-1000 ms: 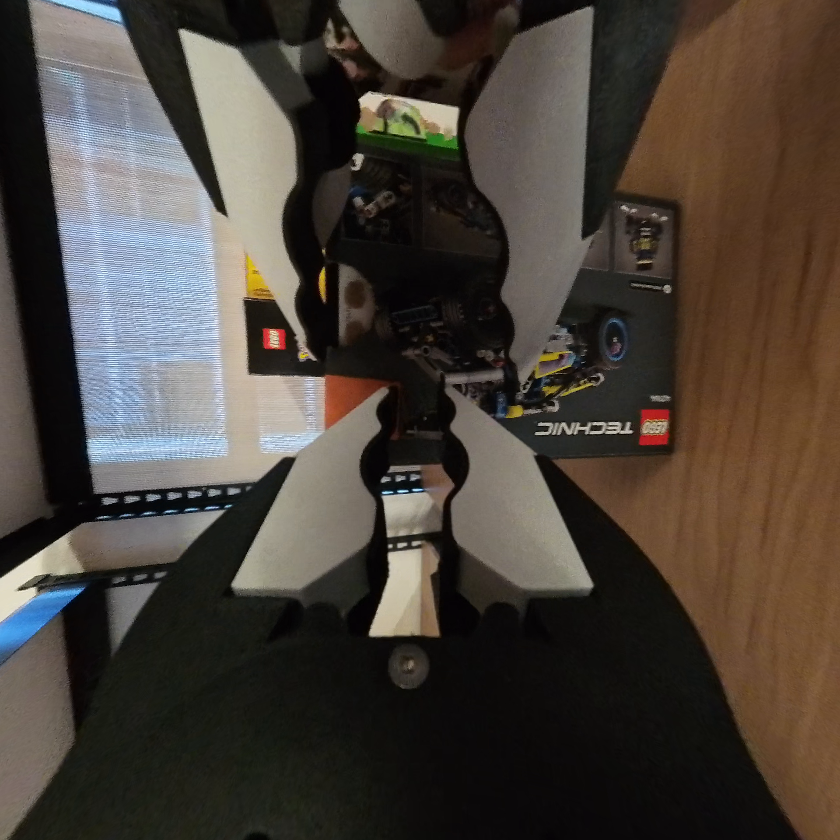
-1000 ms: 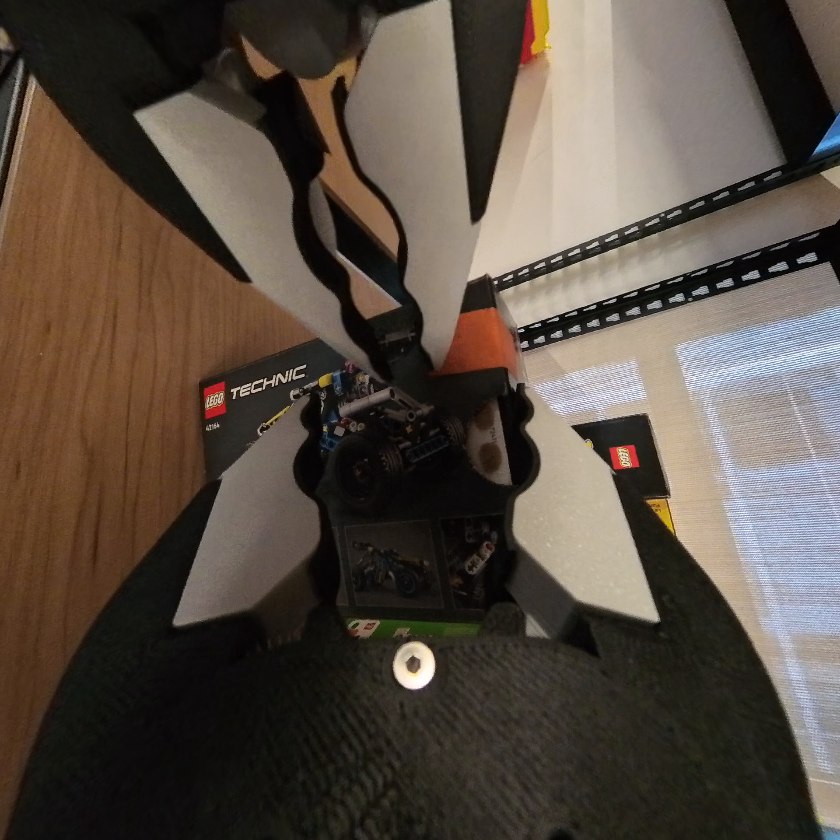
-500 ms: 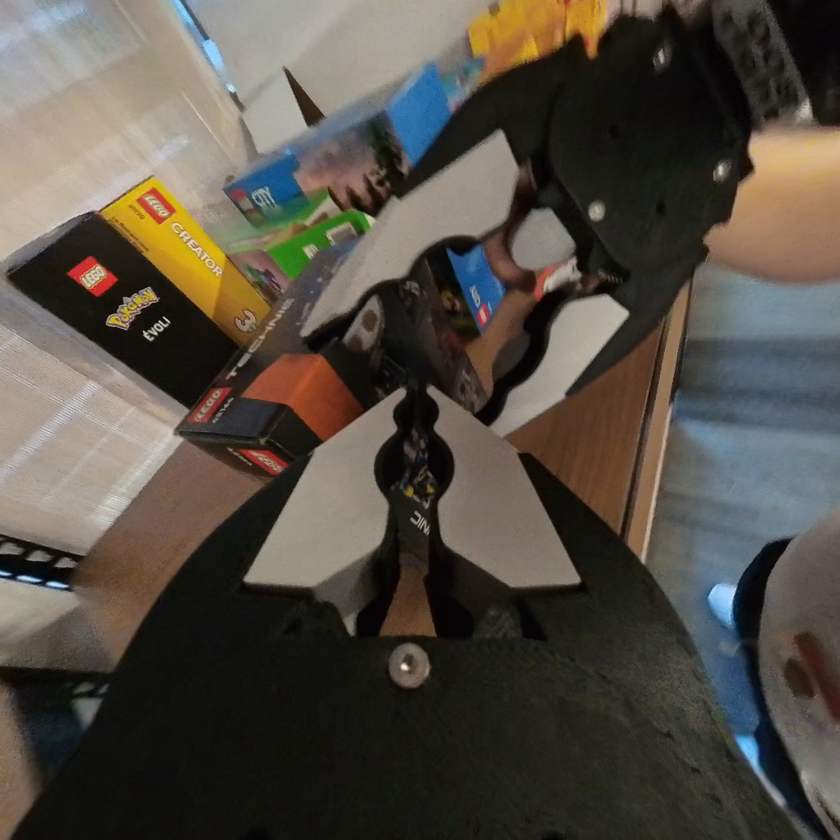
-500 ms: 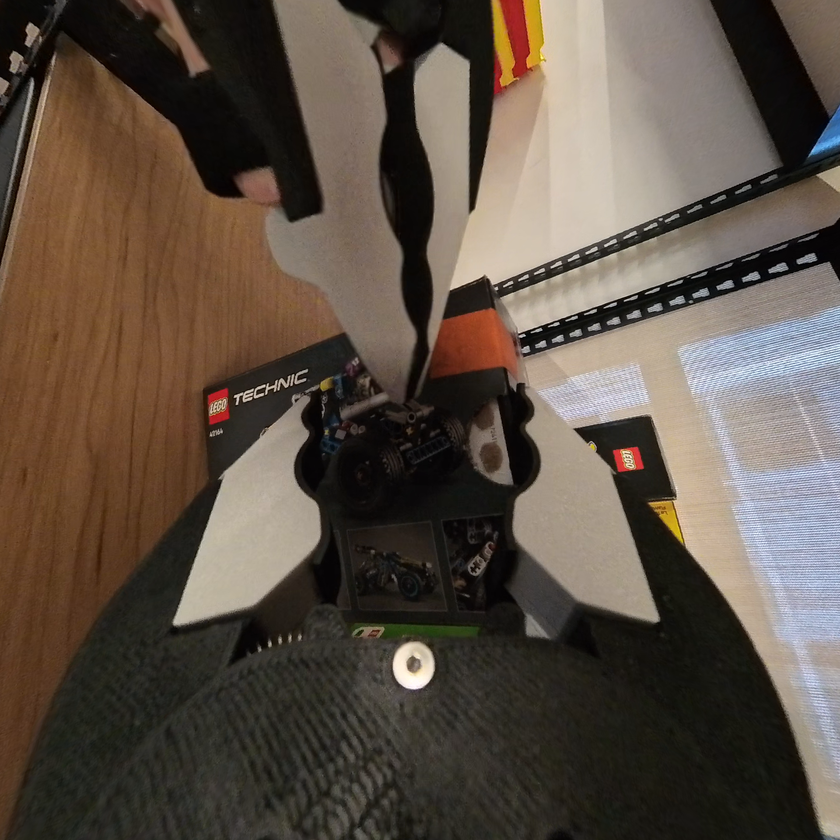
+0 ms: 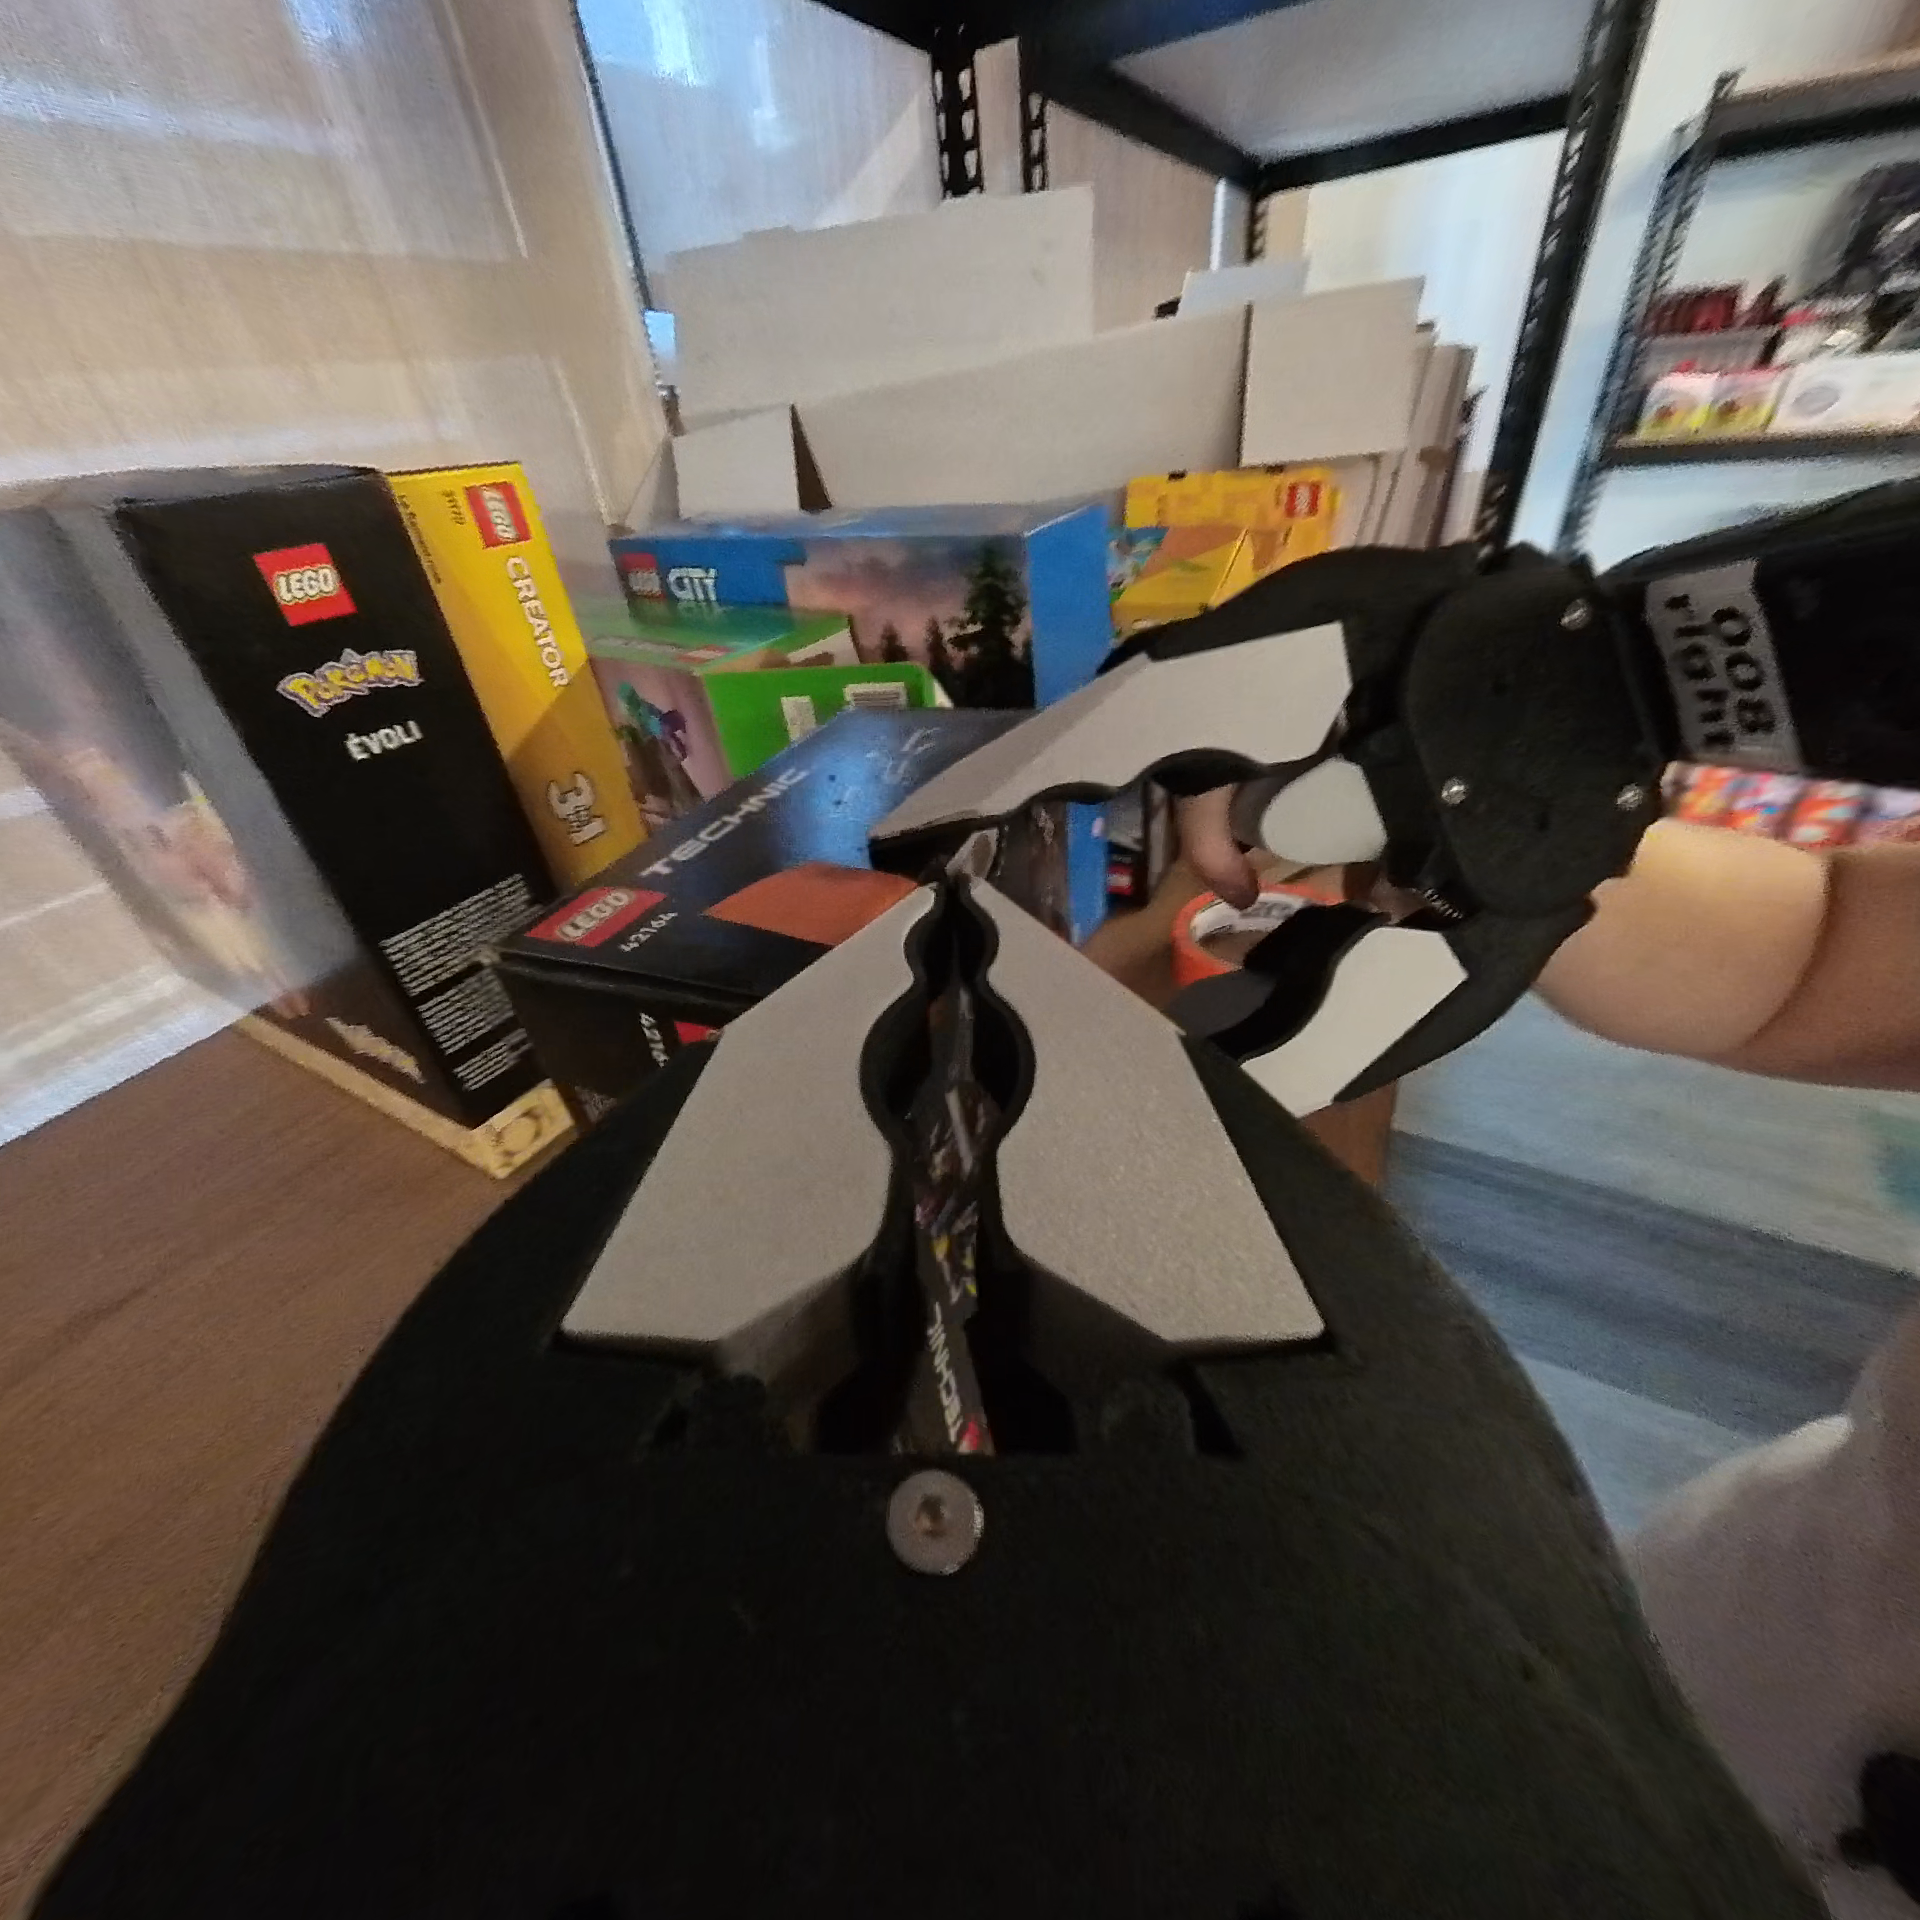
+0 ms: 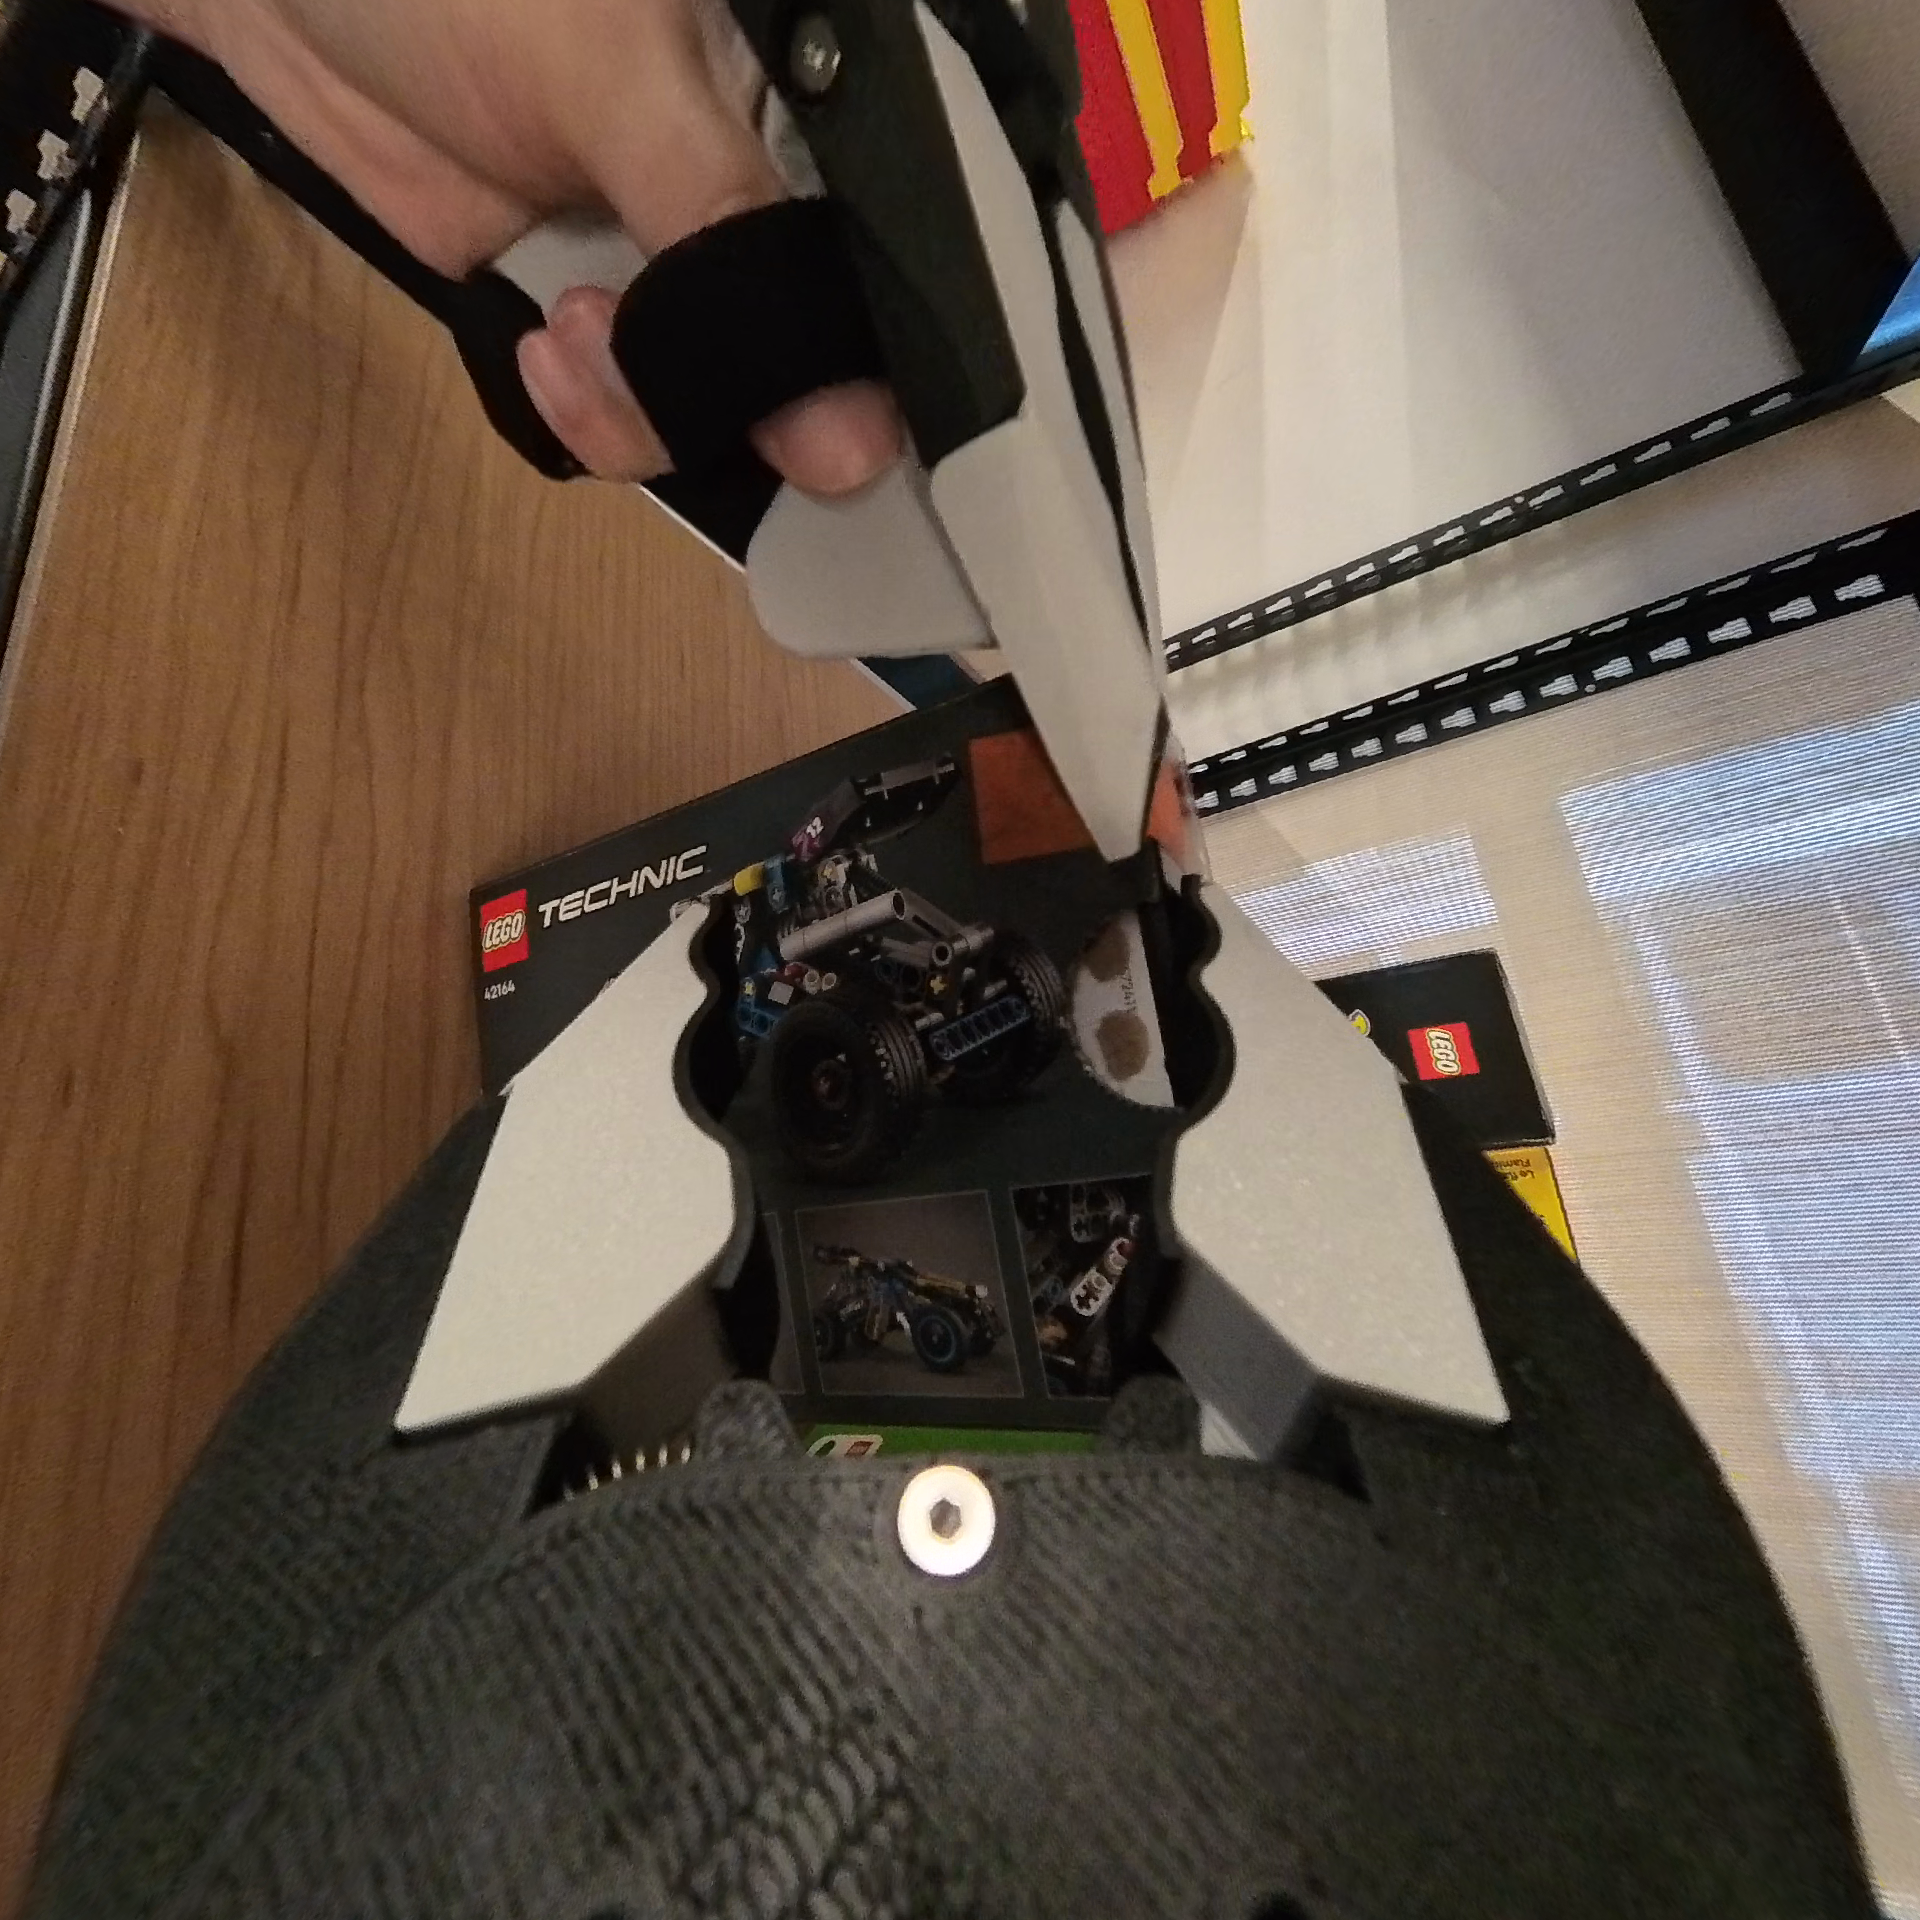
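A black toy box (image 6: 914,1039) with a buggy picture and an orange patch lies between my right gripper's (image 6: 945,914) fingers, which press on its two sides above the wooden table (image 6: 260,727). My left gripper (image 6: 1132,831) comes from above, held by a hand, and is shut on the thin flap at the box's far end. A white inner flap (image 6: 1117,1018) with brown glue spots shows there. In the left wrist view my left gripper (image 5: 951,888) pinches the flap (image 5: 951,1143) edge-on, with the box (image 5: 727,904) just beyond and the right gripper's fingers (image 5: 1122,727) on it.
Upright toy boxes stand behind: a black one (image 5: 343,769), a yellow one (image 5: 530,644), a blue one (image 5: 862,592) and a green one (image 5: 810,707). An orange tape roll (image 5: 1216,925) lies behind the right gripper. White cardboard sheets (image 5: 1039,364) and black shelf posts (image 5: 1558,260) are at the back.
My left gripper has closed on the box's end flap and swung round with it, so the flap stands open. My right gripper has kept its hold on the box.
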`<state>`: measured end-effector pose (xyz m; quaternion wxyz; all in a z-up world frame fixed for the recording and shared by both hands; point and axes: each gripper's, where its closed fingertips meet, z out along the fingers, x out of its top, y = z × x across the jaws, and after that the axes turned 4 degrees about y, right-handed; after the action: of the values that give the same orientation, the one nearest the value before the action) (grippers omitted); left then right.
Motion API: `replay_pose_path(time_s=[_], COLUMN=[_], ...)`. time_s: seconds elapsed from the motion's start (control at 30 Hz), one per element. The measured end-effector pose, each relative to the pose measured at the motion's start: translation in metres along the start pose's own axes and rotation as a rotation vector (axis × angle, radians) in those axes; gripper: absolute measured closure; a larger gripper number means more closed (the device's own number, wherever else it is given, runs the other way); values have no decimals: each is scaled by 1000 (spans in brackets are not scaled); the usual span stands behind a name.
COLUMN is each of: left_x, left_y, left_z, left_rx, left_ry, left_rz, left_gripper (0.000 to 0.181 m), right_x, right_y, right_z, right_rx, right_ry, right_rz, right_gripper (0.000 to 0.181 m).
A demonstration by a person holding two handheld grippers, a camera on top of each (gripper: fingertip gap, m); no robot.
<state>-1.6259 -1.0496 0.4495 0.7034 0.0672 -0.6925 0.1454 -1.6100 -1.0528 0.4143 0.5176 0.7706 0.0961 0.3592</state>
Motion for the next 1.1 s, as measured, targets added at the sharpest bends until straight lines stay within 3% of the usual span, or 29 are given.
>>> replay_pose_path(time_s=[0.3,0.67,1.1], left_x=[1,-4,-24], left_y=[3,-5,-2], left_z=[3,-1,-3], left_rx=[-140,-52,-92], left_ry=[67,18,13], left_rz=[-98,-191,-331], left_gripper=[181,181,181], right_x=[-1,-2,-1], right_y=[1,1,2], right_z=[2,4,4], right_rx=[-2,-6,-5], right_ry=[-10,-18,-11], right_rz=[4,8,33], right_gripper=[98,98,98])
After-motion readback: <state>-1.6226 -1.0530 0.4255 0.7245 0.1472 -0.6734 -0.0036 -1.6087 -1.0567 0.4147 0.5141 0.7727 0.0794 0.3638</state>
